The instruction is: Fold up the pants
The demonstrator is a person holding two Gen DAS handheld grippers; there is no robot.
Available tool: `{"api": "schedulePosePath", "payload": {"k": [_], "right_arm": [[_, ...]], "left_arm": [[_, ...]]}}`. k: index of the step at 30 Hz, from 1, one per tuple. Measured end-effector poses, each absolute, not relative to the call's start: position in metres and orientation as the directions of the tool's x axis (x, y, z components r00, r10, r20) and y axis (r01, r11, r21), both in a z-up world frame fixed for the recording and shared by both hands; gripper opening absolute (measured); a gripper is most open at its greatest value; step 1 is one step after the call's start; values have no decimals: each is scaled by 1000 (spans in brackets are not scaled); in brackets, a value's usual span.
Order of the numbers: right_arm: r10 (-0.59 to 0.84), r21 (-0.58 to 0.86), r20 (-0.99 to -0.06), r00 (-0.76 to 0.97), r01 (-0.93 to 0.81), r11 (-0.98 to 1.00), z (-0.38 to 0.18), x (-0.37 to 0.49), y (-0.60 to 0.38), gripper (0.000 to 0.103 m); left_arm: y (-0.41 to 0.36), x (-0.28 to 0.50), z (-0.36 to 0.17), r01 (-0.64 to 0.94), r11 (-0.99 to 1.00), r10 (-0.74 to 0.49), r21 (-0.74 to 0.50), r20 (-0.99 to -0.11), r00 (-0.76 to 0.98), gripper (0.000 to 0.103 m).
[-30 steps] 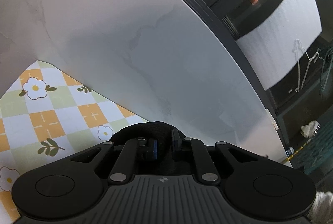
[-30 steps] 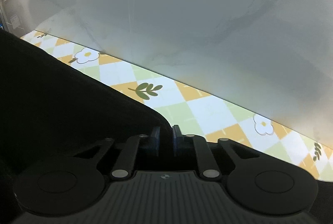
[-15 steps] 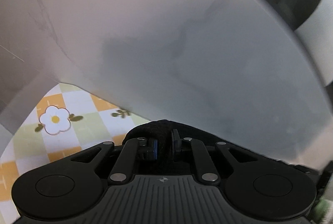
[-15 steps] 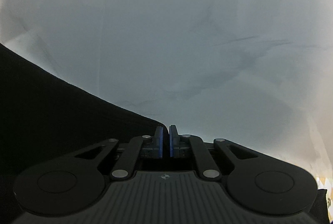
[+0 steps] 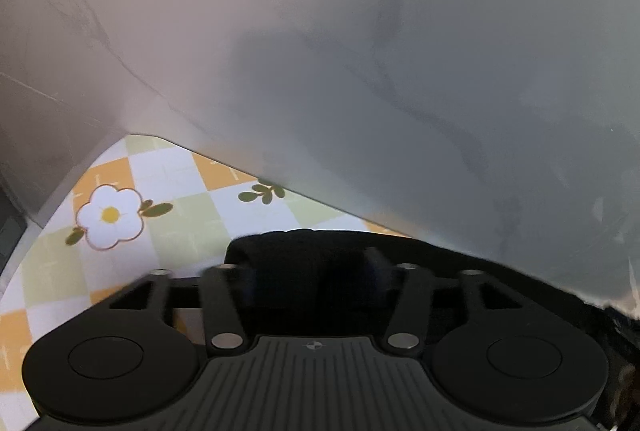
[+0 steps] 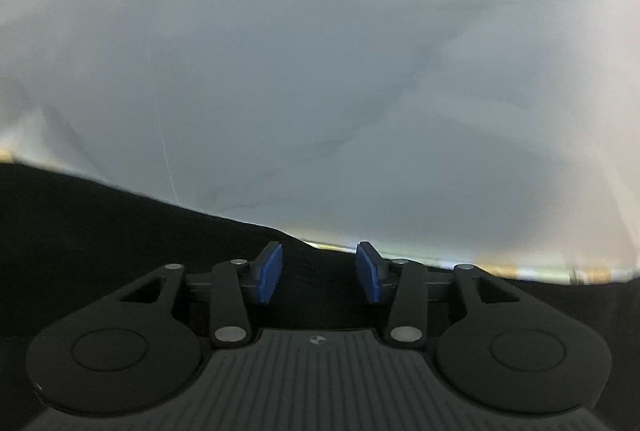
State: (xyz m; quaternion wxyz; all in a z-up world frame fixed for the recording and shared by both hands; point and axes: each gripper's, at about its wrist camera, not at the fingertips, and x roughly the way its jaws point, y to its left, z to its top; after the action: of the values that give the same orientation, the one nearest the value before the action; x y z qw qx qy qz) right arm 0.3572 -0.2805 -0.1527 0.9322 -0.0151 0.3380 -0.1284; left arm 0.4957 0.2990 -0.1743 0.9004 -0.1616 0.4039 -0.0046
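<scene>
Release step, I judge: back both grippers off low and straight so the fold isn't dragged. Left gripper (image 5: 312, 271) jaws are spread wide w/ a bunch of the black pants (image 5: 304, 251) between them, blurred; can't tell if touching. Right gripper (image 6: 319, 271) jaws are wide apart, blue pads (image 6: 269, 267) clear of cloth. Pants are matte black, lying on the checked floral mat (image 5: 120, 215) atop the marble table (image 5: 320, 31).

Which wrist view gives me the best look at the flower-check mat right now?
Left wrist: the flower-check mat shows clearly, with its flower and leaf prints. The right wrist view shows only a blurred orange strip past the black pants.
</scene>
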Motion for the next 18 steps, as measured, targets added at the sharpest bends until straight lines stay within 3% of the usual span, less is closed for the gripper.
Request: {"api": "schedulePosePath", "payload": {"k": [1, 12, 18], "right_arm": [[-251, -91, -616, 746, 249, 964, -148, 344, -287, 45], [-371, 25, -621, 690, 491, 871, -129, 209, -374, 46], [-321, 106, -628, 709, 487, 867, -115, 169, -396, 46]], "left_arm": [[296, 489, -169, -133, 950, -117, -281, -719, 685, 72], [285, 401, -120, -195, 861, -207, -470, -674, 709, 72], [267, 333, -101, -335, 819, -106, -466, -697, 710, 72]]}}
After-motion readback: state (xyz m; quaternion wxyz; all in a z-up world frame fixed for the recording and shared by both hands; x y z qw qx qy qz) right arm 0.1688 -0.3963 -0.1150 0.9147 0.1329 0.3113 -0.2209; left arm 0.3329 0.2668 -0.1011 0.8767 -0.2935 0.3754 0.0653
